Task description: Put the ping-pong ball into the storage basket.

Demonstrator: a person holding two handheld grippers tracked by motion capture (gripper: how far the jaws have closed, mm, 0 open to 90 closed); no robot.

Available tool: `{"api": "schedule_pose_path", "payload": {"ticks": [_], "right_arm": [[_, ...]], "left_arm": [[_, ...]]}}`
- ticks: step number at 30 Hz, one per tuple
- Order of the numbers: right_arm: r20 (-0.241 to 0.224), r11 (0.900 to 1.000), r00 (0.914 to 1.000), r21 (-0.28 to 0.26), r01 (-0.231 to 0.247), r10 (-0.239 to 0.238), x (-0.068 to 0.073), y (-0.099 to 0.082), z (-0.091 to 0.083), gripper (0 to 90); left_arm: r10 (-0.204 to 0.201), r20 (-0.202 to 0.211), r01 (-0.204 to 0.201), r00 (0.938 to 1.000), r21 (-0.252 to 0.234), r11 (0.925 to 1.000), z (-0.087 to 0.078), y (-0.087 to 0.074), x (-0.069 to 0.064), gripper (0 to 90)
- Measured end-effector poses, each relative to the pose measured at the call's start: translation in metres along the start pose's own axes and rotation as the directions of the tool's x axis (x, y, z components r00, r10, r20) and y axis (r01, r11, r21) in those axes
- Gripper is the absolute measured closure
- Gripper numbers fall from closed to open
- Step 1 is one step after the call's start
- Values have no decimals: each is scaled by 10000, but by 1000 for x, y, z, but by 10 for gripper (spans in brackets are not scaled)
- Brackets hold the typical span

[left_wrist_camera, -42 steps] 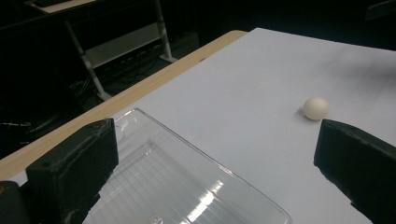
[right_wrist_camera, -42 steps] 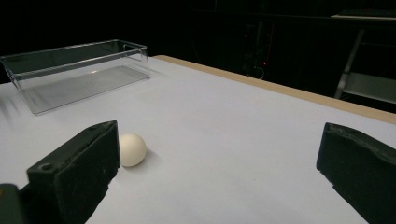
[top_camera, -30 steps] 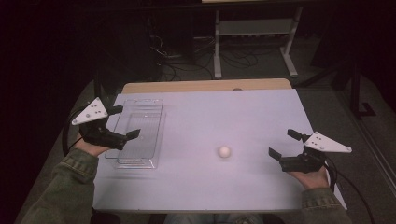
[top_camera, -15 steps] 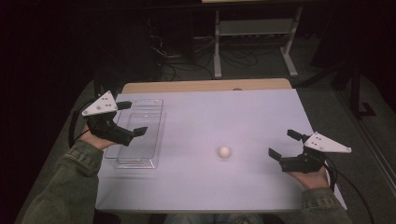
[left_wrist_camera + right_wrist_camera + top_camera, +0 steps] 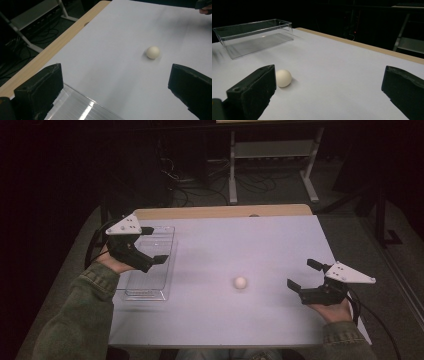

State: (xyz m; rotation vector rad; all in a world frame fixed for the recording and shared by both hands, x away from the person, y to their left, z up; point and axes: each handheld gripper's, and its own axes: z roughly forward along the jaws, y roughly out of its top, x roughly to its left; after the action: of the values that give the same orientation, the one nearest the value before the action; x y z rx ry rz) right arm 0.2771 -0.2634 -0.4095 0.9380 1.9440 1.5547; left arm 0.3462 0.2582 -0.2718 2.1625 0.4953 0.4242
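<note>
A small white ball [image 5: 240,282] rests on the white table top [image 5: 250,245], right of centre. A clear plastic tray [image 5: 145,294] lies along the table's left side. My left gripper [image 5: 155,245] hovers over the tray, open and holding nothing, aimed toward the ball. In the left gripper view, the ball [image 5: 153,52] lies well ahead of the open gripper [image 5: 115,75], above the tray wall [image 5: 80,107]. My right gripper [image 5: 302,274] sits open near the right edge, a short way right of the ball. In the right gripper view, the ball [image 5: 283,78] lies just past the left jaw of the gripper [image 5: 328,80].
The tray [image 5: 254,37] holds nothing. A wooden strip [image 5: 220,212] runs along the table's far edge. Beyond it the dark floor carries cables and a metal frame [image 5: 270,155]. The other hand's gripper [image 5: 203,3] shows at the top right of the left gripper view.
My left gripper has moved forward and rightward, from the table's left edge to over the tray. The right gripper and the ball have stayed put.
</note>
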Motion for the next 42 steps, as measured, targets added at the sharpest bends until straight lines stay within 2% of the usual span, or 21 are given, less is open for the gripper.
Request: {"api": "schedule_pose_path", "payload": {"ticks": [7, 27, 30, 42], "right_arm": [[-18, 10000, 10000, -3, 2, -2, 0, 0, 0, 0], [-66, 10000, 10000, 46, 24, -24, 1, 0, 1, 0], [-63, 10000, 10000, 34, 7, -6, 0, 0, 1, 0], [-61, 10000, 10000, 14, 15, -15, 0, 0, 0, 0]], "left_arm": [[214, 184, -218, 9996, 223, 9995, 5, 9, 0, 0], [477, 526, -520, 9975, 842, 9951, 23, 24, 2, 0], [663, 607, -722, 9959, 990, 9925, 27, 29, 1, 0], [992, 917, -1099, 9908, 1195, 9867, 37, 45, -4, 0]]}}
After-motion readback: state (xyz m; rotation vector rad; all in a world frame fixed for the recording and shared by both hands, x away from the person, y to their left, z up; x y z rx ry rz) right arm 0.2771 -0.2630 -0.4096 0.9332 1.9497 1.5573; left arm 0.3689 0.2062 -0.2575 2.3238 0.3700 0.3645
